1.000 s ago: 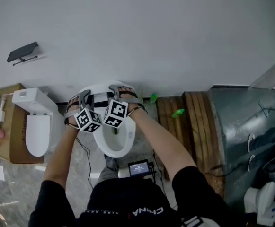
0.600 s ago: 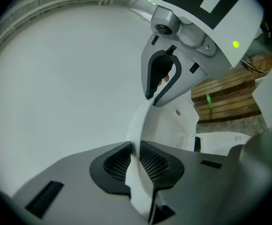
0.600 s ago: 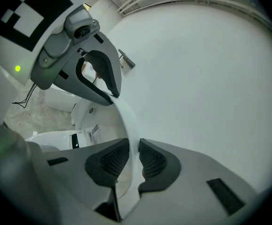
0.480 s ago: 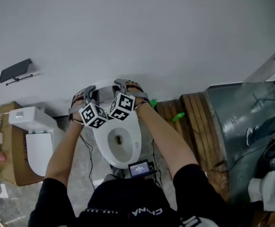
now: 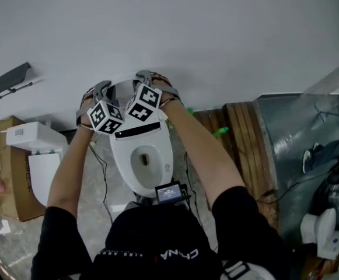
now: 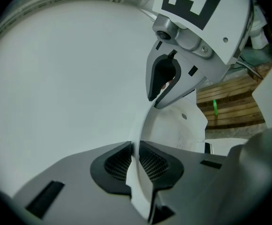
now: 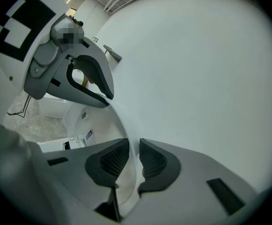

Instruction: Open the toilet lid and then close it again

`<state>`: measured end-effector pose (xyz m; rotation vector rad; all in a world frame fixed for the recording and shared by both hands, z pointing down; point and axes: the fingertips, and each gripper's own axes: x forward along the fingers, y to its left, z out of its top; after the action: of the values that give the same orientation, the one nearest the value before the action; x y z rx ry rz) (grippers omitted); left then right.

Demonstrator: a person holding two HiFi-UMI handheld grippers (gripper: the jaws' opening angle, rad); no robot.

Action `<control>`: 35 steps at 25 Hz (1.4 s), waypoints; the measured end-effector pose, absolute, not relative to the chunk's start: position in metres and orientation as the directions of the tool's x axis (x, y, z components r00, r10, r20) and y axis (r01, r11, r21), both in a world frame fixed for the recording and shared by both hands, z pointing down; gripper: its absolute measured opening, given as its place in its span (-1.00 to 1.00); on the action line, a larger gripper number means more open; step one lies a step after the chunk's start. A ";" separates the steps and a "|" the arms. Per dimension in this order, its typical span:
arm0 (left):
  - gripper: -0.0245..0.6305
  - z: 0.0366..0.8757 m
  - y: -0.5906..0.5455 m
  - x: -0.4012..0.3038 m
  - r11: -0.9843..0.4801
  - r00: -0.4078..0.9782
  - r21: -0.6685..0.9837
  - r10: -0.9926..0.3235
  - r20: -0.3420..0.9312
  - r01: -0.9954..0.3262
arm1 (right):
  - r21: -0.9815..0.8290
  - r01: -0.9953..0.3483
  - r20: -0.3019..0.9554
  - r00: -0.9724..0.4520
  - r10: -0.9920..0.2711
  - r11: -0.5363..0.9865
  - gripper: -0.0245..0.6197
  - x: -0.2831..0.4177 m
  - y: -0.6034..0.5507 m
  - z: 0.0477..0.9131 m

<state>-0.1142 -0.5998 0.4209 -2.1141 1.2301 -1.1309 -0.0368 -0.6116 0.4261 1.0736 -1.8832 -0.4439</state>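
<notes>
Lid position: the toilet lid [image 6: 173, 125] stands raised off the bowl [image 5: 144, 159], near upright and close to the white wall [image 5: 187, 28].
Why two grips: you hold the lid's upper edge at two points side by side, probably so it swings evenly on its hinges without twisting.
Left claw: your left gripper [image 6: 136, 159] is almost closed. Its meshed pads [image 6: 118, 162] pinch the thin white rim of the lid.
Right claw: your right gripper [image 7: 133, 161] is closed to a narrow slit in the same way, clamped on the rim just beside the left one.
Stage: by the lid's angle, the opening half looks nearly finished, and lowering it is not yet begun.
</notes>
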 end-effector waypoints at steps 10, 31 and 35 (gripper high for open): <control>-0.76 0.422 -0.646 -0.114 -0.491 0.197 -0.681 -0.863 0.465 -0.544 | 0.658 -0.471 0.522 -0.276 -0.807 0.587 -0.71 -0.038 -0.655 0.420; -0.78 0.431 -0.695 -0.127 -0.509 0.152 -0.711 -0.850 0.505 -0.485 | 0.672 -0.458 0.510 -0.285 -0.812 0.583 -0.80 -0.034 -0.710 0.427; -0.79 0.430 -0.696 -0.129 -0.501 0.165 -0.678 -0.851 0.498 -0.538 | 0.666 -0.469 0.503 -0.292 -0.814 0.580 -0.80 -0.035 -0.710 0.426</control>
<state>-0.1292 -0.6959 0.4304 -2.1040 1.3238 -1.2631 -0.0349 -0.7096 0.4263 1.0289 -1.9427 -0.5007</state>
